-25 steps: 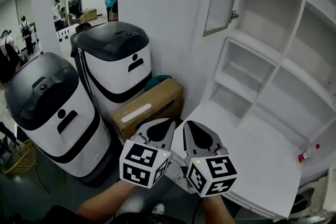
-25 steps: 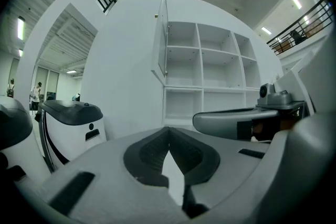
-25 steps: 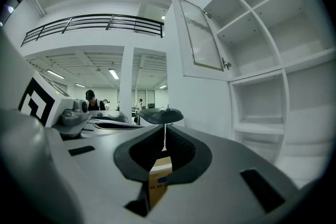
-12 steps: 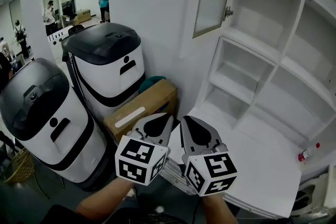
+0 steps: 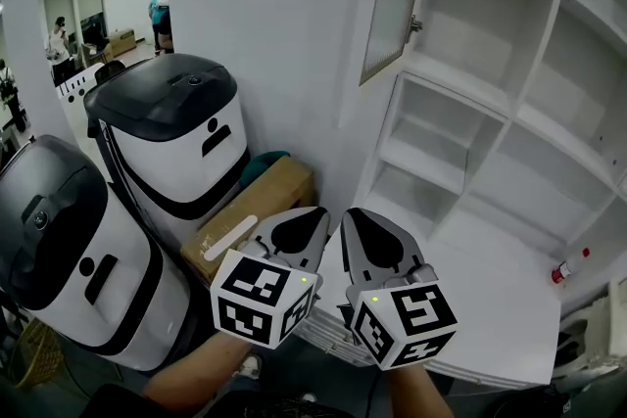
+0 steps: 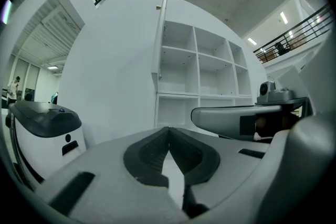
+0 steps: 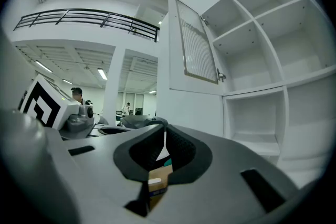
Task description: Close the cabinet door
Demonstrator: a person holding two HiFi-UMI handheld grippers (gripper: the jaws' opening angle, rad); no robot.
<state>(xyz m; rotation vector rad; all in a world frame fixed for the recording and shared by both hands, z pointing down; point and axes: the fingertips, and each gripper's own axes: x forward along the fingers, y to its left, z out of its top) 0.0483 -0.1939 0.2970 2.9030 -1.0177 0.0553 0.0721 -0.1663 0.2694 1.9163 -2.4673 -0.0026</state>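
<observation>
The cabinet door point(image 5: 392, 0) stands open and upright. It is a white frame around a ribbed, translucent pane, swung out from the upper left compartment of the shelf unit point(image 5: 509, 113).

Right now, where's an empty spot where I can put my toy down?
The white countertop is bare from the empty white shelf compartments out to the small red-capped bottle at its right edge. The floor on the left is crowded: two white-and-black bins and a brown cardboard box.
</observation>
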